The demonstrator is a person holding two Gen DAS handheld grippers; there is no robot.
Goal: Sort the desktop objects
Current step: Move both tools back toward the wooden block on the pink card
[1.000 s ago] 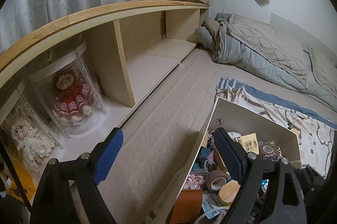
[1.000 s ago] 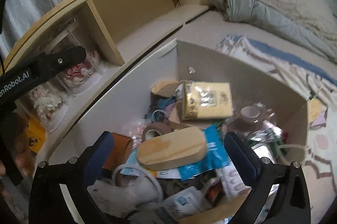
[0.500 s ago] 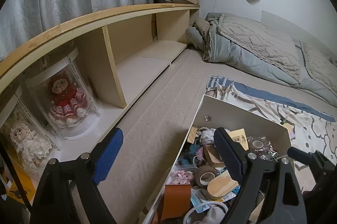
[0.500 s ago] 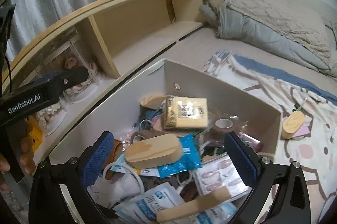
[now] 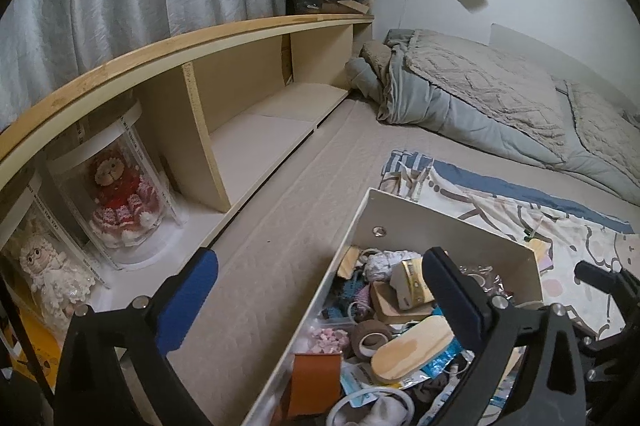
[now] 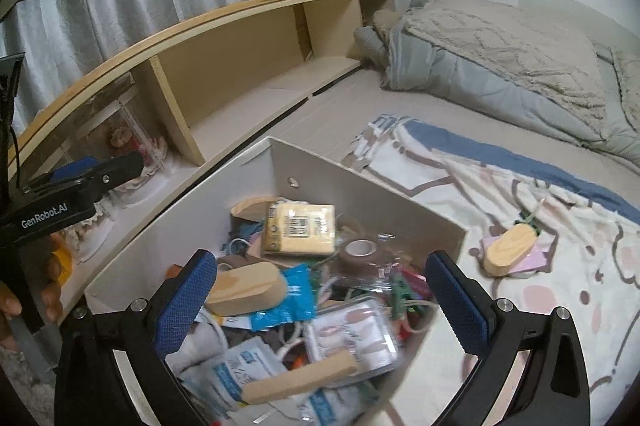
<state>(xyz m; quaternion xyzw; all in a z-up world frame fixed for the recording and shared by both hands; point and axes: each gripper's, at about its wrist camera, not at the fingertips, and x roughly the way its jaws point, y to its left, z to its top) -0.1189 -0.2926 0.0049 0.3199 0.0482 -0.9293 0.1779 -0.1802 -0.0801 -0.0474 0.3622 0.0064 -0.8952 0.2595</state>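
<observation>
- The left tool [image 5: 320, 300] hangs over the near edge of a white box [image 5: 452, 226]. Its jaws are opening wide, and nothing is between the blue pads.
- The right tool [image 6: 322, 296] hangs over the same white box [image 6: 360, 193]. Its jaws stand wide apart and hold nothing.
- The box sits on the bed [image 6: 328, 105], partly on a patterned blanket [image 6: 460, 177]. It is full of mixed-up small things.
- Inside the box, a yellow packet [image 6: 298, 230] lies near the far wall. A brown tape roll [image 6: 360, 250] is just beside it.
- A long wooden block [image 6: 244, 288] lies in the box next to a blue wrapper [image 6: 294, 296].
- A clear case of fake nails [image 6: 352, 338] lies close to the camera, with a flat wooden stick [image 6: 298, 378] touching it.
- Outside the box, a second wooden block [image 6: 510, 250] rests on the blanket on top of a pink pad — well apart from the box.
- A wooden shelf [image 5: 200, 41] runs along the bed. A doll in a red dress [image 5: 120, 201] stands in a clear tub in the shelf, and a white doll [image 5: 46, 274] stands beside it.
- A rumpled grey quilt [image 5: 480, 97] lies at the far end of the bed.
- In the right view, a hand [image 6: 24, 286] grips the handle of the left tool at the left edge.
</observation>
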